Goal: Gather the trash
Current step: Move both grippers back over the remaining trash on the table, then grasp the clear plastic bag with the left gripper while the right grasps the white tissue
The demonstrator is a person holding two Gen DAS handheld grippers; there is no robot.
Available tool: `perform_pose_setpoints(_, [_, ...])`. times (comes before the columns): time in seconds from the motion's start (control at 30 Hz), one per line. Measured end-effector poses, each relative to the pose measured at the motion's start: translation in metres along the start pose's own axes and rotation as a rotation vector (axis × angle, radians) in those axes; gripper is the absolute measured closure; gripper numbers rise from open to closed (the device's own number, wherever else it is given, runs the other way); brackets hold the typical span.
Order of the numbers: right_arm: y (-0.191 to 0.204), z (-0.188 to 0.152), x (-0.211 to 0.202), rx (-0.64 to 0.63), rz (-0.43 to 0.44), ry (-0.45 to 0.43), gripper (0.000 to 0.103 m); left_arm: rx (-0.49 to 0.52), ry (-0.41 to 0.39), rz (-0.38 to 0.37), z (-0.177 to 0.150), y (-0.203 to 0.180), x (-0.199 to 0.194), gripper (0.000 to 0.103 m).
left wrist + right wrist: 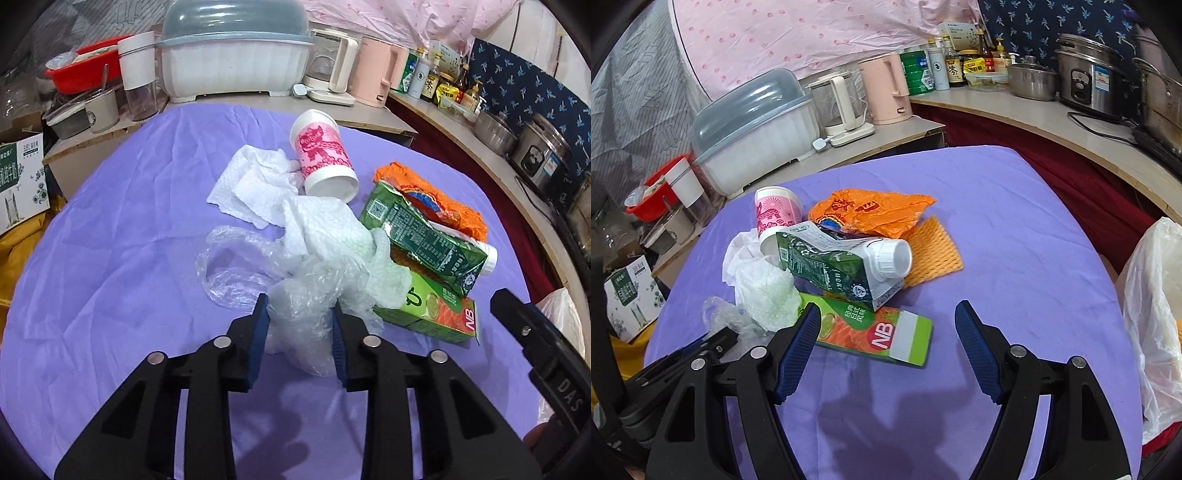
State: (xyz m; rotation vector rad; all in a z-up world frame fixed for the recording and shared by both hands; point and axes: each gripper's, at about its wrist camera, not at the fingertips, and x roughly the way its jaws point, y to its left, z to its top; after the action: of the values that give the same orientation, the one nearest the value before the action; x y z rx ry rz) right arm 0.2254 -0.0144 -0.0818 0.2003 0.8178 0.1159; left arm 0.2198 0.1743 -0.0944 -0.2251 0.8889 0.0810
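Collection stands at its opening stage; nearly all the trash lies unremoved on the purple cloth-covered surface (110, 229). The left gripper (300, 332) has its jaws drawn in on the crumpled clear plastic film (303, 295), both blue pads pressing its sides, the film resting on the cloth and not yet lifted. The right gripper (886, 354) has its jaws spread wide and empty, hovering just in front of the flat green and orange carton marked NB (882, 332). Outstanding items: the white crumpled paper towel (251, 184); the pink and white paper cup lying on its side (323, 155); the dark green crushed drink carton with white screw cap (846, 266); the orange plastic wrapper (871, 210); the orange foam mesh sheet (934, 251). A white translucent plastic bag (1152, 295) hangs at the right edge of the surface, judged the likely receptacle; its contents cannot be told.
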Motion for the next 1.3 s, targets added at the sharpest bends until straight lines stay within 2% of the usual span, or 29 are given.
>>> perform_pose_setpoints(0.37, [0.006, 0.015, 0.013, -0.002, 0.023, -0.011, 0.031, -0.076, -0.078, -0.004, 0.013, 0.03, -0.037, 0.079])
perform_pose_setpoints(0.57, [0.009, 0.024, 0.016, 0.03, 0.055, -0.019, 0.031, -0.087, -0.086, 0.003, 0.02, 0.04, -0.037, 0.079])
perform_pose_setpoints(0.77, [0.041, 0.01, 0.018, -0.012, 0.143, 0.024, 0.032, -0.12, -0.079, 0.022, 0.019, 0.055, -0.035, 0.079])
perform_pose_setpoints(0.93, [0.078, 0.002, 0.041, -0.096, 0.182, 0.079, 0.046, -0.137, -0.065, 0.028, 0.018, 0.066, -0.032, 0.079])
perform_pose_setpoints(1.07, [0.094, -0.003, 0.054, -0.149, 0.152, 0.084, 0.055, -0.135, -0.06, 0.033, 0.016, 0.071, -0.031, 0.079])
perform_pose_setpoints(1.1, [0.099, -0.003, 0.055, -0.167, 0.138, 0.074, 0.06, -0.136, -0.059, 0.032, 0.016, 0.072, -0.031, 0.079])
perform_pose_setpoints(1.13, [0.1, -0.004, 0.056, -0.176, 0.136, 0.076, 0.073, -0.137, -0.058, 0.032, 0.015, 0.073, -0.03, 0.079])
perform_pose_setpoints(1.2, [0.102, -0.003, 0.058, -0.18, 0.145, 0.088, 0.09, -0.139, -0.055, 0.032, 0.015, 0.075, -0.03, 0.079])
perform_pose_setpoints(1.3, [0.102, 0.0, 0.054, -0.18, 0.169, 0.088, 0.095, -0.146, -0.055, 0.027, 0.015, 0.076, -0.032, 0.079])
